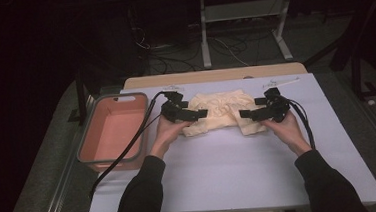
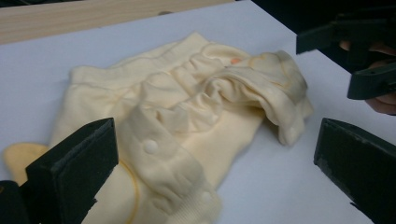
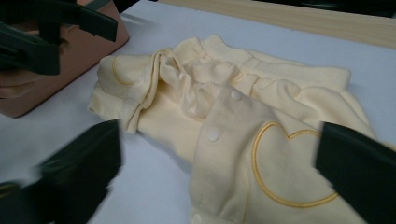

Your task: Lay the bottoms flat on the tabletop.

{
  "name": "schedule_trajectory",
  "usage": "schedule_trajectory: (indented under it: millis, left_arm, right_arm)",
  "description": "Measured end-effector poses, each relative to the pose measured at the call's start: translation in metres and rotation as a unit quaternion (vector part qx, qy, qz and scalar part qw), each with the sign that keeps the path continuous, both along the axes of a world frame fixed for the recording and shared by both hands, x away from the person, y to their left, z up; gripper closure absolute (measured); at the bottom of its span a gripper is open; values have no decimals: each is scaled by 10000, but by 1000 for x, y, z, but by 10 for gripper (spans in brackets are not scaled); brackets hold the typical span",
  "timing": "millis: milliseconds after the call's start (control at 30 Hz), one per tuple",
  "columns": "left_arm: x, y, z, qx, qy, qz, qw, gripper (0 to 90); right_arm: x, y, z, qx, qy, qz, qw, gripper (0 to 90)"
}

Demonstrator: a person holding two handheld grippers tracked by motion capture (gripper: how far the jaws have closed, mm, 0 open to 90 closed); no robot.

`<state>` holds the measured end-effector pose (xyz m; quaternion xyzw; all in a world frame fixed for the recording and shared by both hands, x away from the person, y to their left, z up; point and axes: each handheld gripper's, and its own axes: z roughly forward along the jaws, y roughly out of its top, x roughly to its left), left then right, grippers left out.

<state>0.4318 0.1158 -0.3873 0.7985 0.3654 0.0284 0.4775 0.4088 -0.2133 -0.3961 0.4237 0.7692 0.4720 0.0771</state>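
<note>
Folding a small yellow garment on the counter. The garment lies mid-counter, both sides turned in over its middle, between the left tool and the right tool; the pink bin stands at its left. Both tools are spread wide and hold nothing, cloth lying free beneath them. For a tidy next fold, each tool should probably take a matching corner at the hem, pinch both layers, and lift evenly so the snaps stay aligned.
</note>
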Motion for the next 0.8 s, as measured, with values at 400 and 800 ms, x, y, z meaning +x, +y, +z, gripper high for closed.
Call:
schedule_trajectory:
  millis: [400,800]
  left_arm:
    - [-26,-15,-9,248,-157,-533,9981,0]
    - [-29,-5,-29,371,-35,-365,9986,21]
  right_arm:
    - [-26,11,-15,-94,78,157,9998,0]
    - [-43,18,-23,-217,51,287,9993,94]
